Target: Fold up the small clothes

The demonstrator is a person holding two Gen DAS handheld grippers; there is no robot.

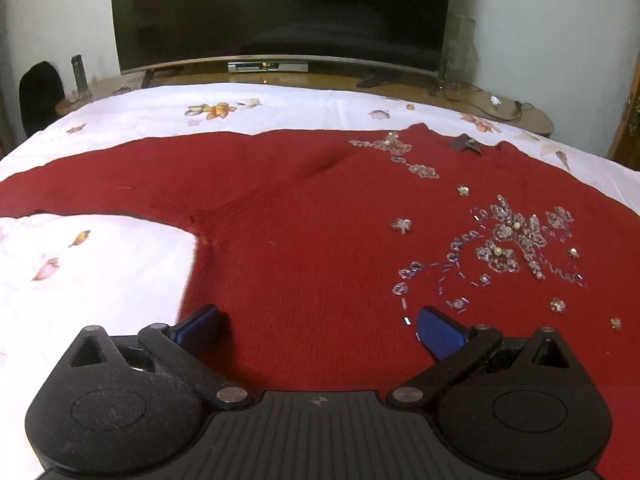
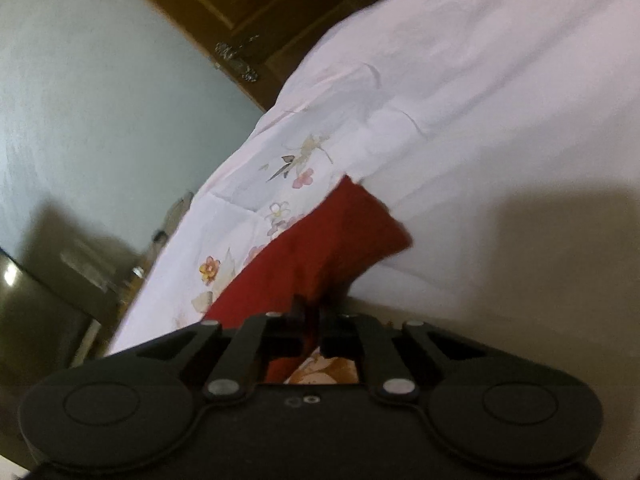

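Red sweater (image 1: 304,216) under left hand-held gripper (image 1: 320,330)

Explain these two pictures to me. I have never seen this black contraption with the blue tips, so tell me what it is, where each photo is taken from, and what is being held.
Each picture comes from a camera mounted on a hand-held black two-finger gripper, looking forward along its fingers. A person holds one in each hand.

In the left wrist view, the left gripper hovers with its blue-padded jaws wide apart, holding nothing, above a red knitted sweater with beaded flower decoration. The sweater lies spread on a white bedsheet with printed flowers. Behind stands a large dark television.

In the right wrist view, the right gripper has closed its jaws on a red sleeve or edge of that sweater, over the same sheet.
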